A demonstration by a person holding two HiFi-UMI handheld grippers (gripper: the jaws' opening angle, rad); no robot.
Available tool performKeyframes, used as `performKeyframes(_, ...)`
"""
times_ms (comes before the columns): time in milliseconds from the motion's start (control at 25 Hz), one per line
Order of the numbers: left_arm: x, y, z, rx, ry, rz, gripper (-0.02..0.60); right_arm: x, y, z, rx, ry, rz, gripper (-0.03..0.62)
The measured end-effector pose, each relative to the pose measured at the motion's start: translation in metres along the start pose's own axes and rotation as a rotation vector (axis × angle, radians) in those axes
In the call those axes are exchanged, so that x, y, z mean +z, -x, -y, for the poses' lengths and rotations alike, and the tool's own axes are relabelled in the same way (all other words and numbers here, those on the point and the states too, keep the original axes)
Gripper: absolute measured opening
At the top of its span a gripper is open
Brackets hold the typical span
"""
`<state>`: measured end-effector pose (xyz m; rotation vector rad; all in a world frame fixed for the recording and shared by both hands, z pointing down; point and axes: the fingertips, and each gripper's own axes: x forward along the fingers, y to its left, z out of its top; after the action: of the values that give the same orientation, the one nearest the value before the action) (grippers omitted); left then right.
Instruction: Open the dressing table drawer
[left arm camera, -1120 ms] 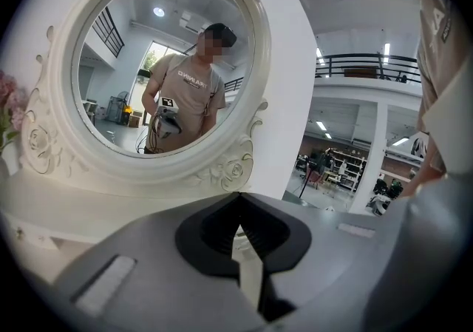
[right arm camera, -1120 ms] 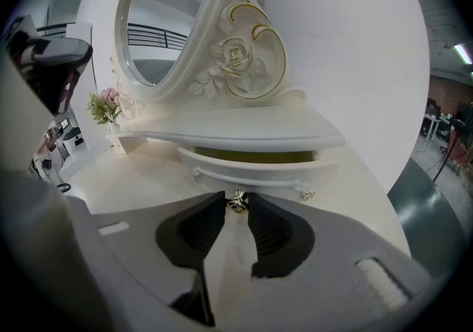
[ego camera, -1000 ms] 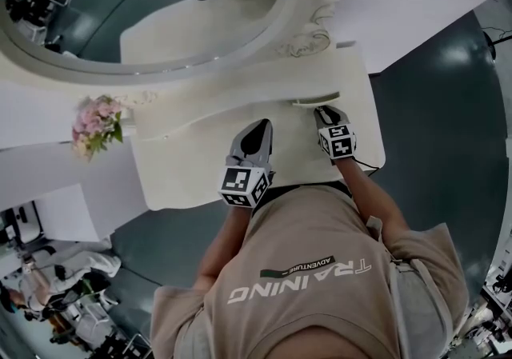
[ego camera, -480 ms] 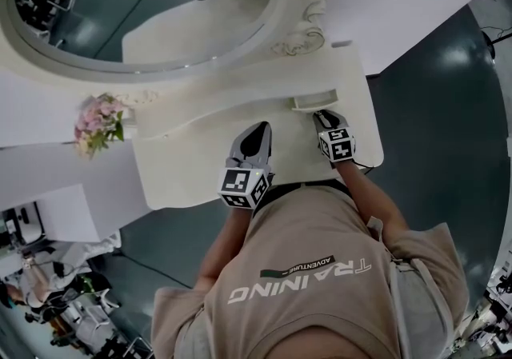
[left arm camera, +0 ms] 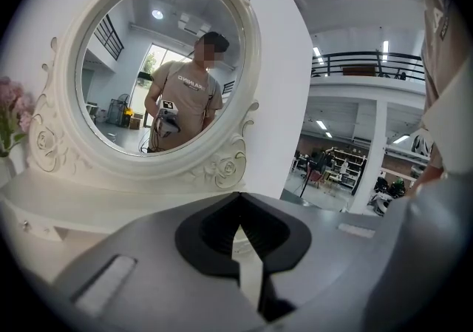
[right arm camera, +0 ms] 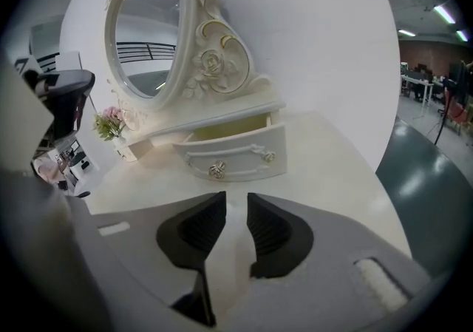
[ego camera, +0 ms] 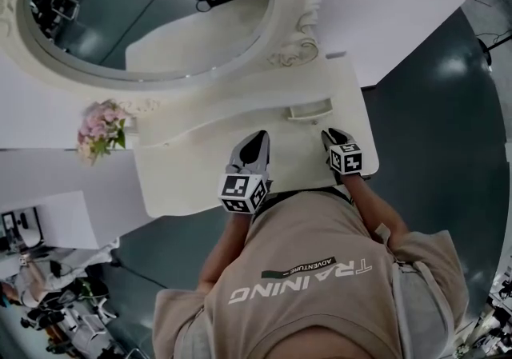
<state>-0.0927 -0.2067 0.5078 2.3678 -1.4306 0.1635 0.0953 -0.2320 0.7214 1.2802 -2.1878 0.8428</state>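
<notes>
The white dressing table [ego camera: 184, 165] carries a small drawer [ego camera: 310, 108] under the oval mirror [ego camera: 160, 21], and the drawer stands pulled out. In the right gripper view the drawer front [right arm camera: 233, 153] shows a round knob [right arm camera: 217, 169], with a pale yellow inside behind it. My right gripper [ego camera: 330, 133] hovers over the tabletop a short way back from the drawer. It touches nothing; its jaws [right arm camera: 236, 201] are opening with nothing between them. My left gripper [ego camera: 258, 137] hangs above the table's middle, shut and empty [left arm camera: 238, 197].
A vase of pink flowers [ego camera: 100, 129] stands on the table's left end. The carved mirror frame [right arm camera: 214, 57] rises right behind the drawer. Grey floor [ego camera: 448, 109] lies beyond the table's right edge. The mirror [left arm camera: 159, 64] reflects a person.
The drawer slid further out of the table. My right gripper then came off its front and drew back toward the person. The left gripper stayed put.
</notes>
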Motion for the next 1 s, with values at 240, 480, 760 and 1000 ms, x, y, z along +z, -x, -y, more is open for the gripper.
performKeyframes(240,0.004,-0.007,-0.004,0.011,-0.013,0.007,0.018,0.034,0.032,0.002,0.019,0.093,0.08,0.003)
performKeyframes(480,0.013,-0.015,-0.003,0.008,-0.043,0.002,0.018,0.09,0.069,-0.026,0.078,0.206,0.183,0.003)
performKeyframes(760,0.033,-0.015,-0.001,0.014,-0.081,0.013,0.018,0.156,0.106,-0.067,0.164,0.325,0.285,0.002)
performKeyframes(1000,0.061,-0.012,-0.001,0.013,-0.131,0.049,0.018,0.195,0.128,-0.088,0.176,0.435,0.365,0.002)
